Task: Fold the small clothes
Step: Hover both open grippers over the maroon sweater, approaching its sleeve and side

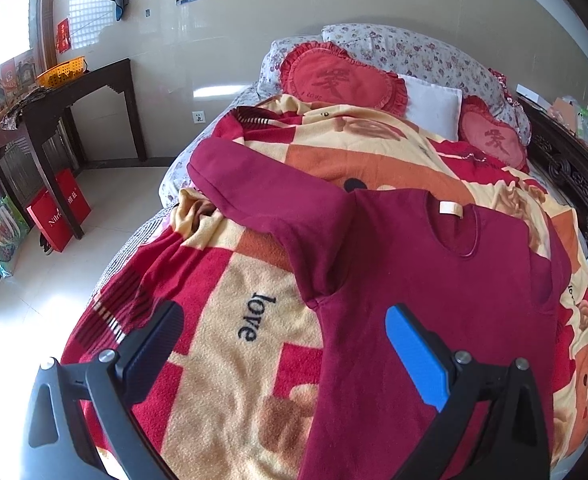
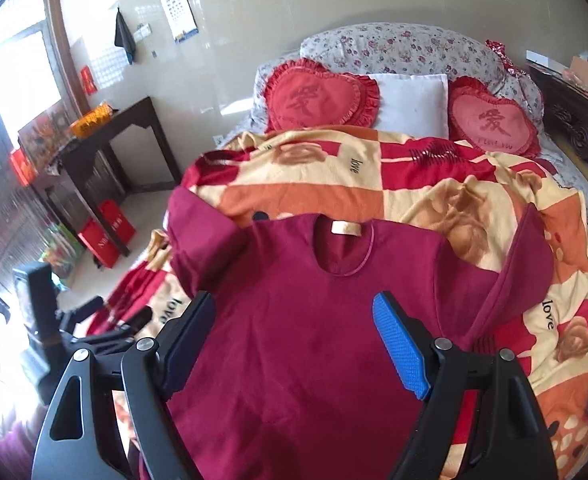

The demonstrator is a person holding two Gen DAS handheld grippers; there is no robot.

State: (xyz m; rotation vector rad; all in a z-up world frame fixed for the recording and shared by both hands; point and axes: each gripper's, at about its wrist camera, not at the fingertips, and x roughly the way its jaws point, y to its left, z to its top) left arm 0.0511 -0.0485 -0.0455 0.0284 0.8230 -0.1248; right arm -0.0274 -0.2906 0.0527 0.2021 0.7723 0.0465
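Note:
A dark red long-sleeved top (image 1: 434,288) lies flat, front up, on a red, orange and cream blanket (image 1: 222,364), neck away from me, a cream label at the collar. Its left sleeve (image 1: 254,184) stretches out to the left; its right sleeve (image 2: 526,256) angles out to the right. My left gripper (image 1: 286,320) is open and empty, above the top's left side edge. My right gripper (image 2: 294,312) is open and empty, above the middle of the top (image 2: 314,320). The left gripper also shows at the left edge of the right wrist view (image 2: 106,320).
Two red heart cushions (image 2: 322,96) and a white pillow (image 2: 410,100) lie at the bed's head against a floral bolster. A dark wooden side table (image 1: 74,96) with a yellow basket stands to the left. Red gift bags (image 1: 58,212) sit on the tiled floor.

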